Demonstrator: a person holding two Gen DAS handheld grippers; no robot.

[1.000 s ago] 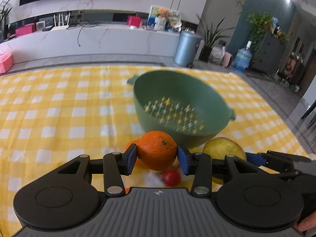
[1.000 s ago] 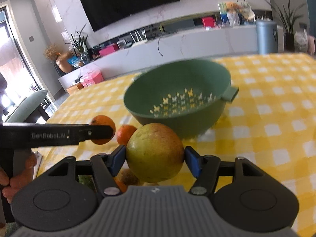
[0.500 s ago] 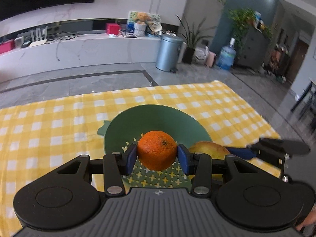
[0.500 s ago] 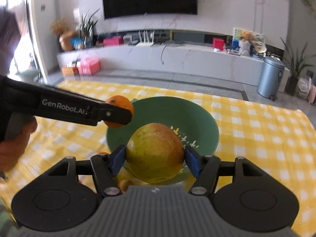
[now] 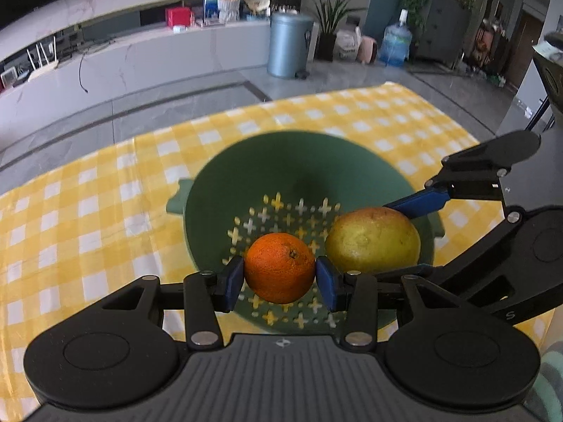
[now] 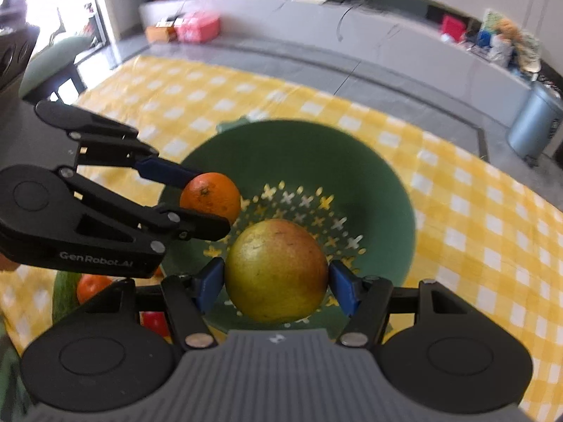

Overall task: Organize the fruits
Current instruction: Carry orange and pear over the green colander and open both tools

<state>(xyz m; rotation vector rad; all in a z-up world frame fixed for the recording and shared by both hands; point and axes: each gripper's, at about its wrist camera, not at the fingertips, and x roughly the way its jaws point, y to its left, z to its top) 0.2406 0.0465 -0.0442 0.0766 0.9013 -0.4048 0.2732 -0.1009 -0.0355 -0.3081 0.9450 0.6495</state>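
On the side of the left gripper [image 6: 211, 207] the white words "GenRobot.AI" can be read. This gripper is clamped on an orange [image 5: 279, 267], and the right gripper [image 6: 276, 277] is clamped on a yellow-green pear [image 6: 276, 270]. Both fruits hang over the green colander [image 5: 281, 161], close together, above its cross-shaped holes. Half a second ago the colander was further ahead; now both grippers look more steeply down into it. More fruits [image 6: 93, 286] lie on the checked cloth [image 5: 88, 211] at the left.
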